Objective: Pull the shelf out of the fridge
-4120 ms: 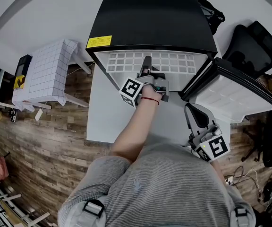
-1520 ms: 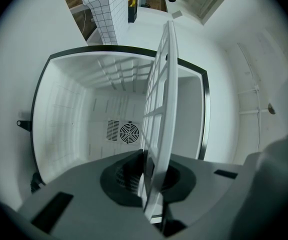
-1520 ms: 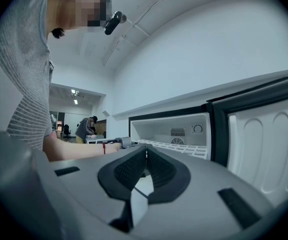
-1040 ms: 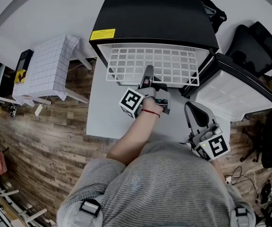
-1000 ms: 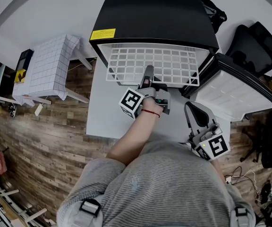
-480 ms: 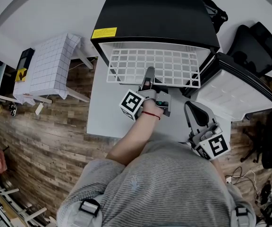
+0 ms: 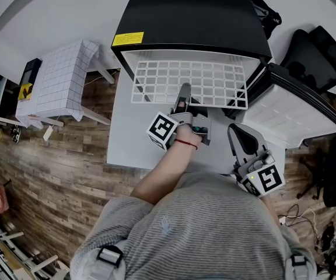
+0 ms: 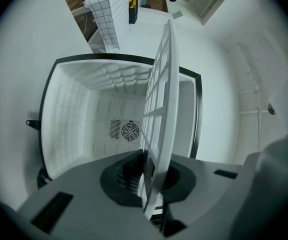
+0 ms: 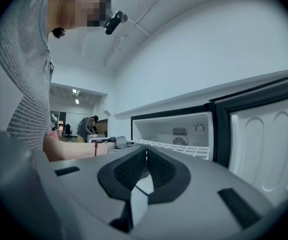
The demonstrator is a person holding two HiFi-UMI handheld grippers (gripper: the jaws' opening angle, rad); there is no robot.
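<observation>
Now the left tool (image 7: pixel 183 100) pinches the front edge of the shelf (image 7: pixel 214 81), which sticks far out of the fridge (image 7: pixel 191 22). I think the pull goes straight away from it. The right tool (image 7: pixel 241 139) is pressed together, empty.

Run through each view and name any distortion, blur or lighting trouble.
Head view: evenly lit and sharp, but the fisheye bows the fridge edges and the floor. Left gripper view: black round vignette; the shelf close to the lens looks soft and curved. Right gripper view: same vignette, door bent, mosaic patch top left.
</observation>
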